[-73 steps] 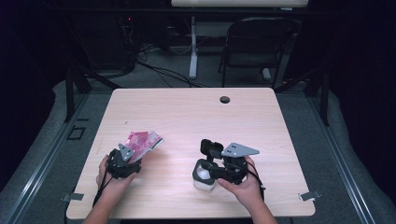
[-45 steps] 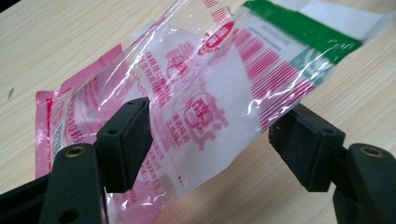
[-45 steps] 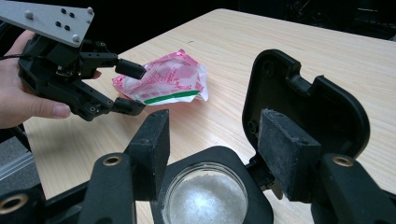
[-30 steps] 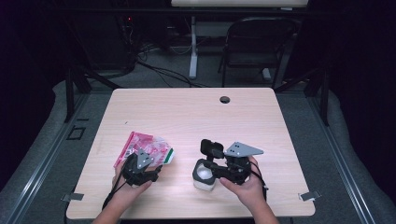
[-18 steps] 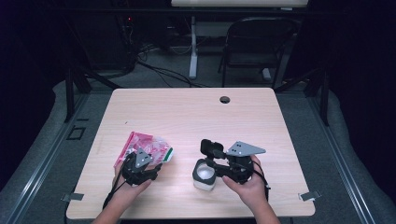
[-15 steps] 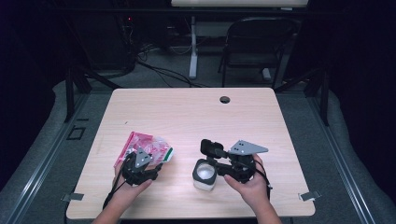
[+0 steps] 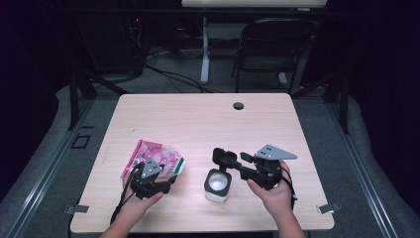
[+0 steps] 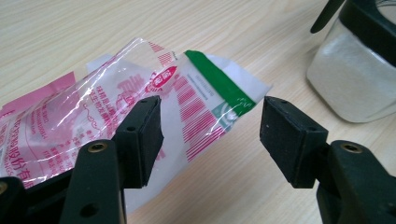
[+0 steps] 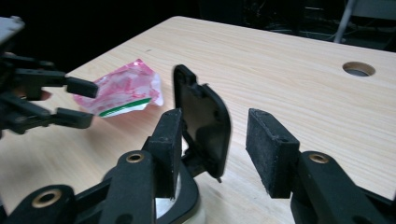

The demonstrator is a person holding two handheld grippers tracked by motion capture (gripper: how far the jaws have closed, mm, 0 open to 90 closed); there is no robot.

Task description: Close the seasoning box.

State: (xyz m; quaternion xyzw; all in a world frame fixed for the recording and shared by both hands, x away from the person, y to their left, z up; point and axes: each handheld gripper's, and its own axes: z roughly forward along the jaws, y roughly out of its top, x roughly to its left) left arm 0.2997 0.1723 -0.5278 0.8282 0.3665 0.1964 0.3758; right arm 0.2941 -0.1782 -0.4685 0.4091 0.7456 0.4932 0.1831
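Step in hand, by my read: get a grip on the pink packet [image 7: 154,159] w/ the left tongs [image 8: 210,122] while the right side keeps the jar [image 7: 218,184] ready, prob. to pour the packet into it.

Packet lies flat on the desk [image 7: 208,119], front-left, near the jar but apart from it. Its green-striped end [image 8: 219,86] points toward the jar and sits between the left jaws, which are spread wide, nothing gripped yet. Left jaw overlaps the clear film; right jaw is off the packet's edge, over bare wood.

Right tongs [image 9: 212,135] are also released. The jar's black flip lid [image 9: 203,123] stands up open between the jaws, against the left one; not pinched as far as I can tell. Jar is just below, whitish contents inside.

To do it well:
- Close left tongs on the green-striped end, not the slippery film mid-body; take enough of the flap so it doesn't slide out.
- Keep jaws low, near the desk, so both layers get caught.
- Right side: keep the lid back and the jar steady, mouth clear.
- Lift slow; film is limp, contents may shift.
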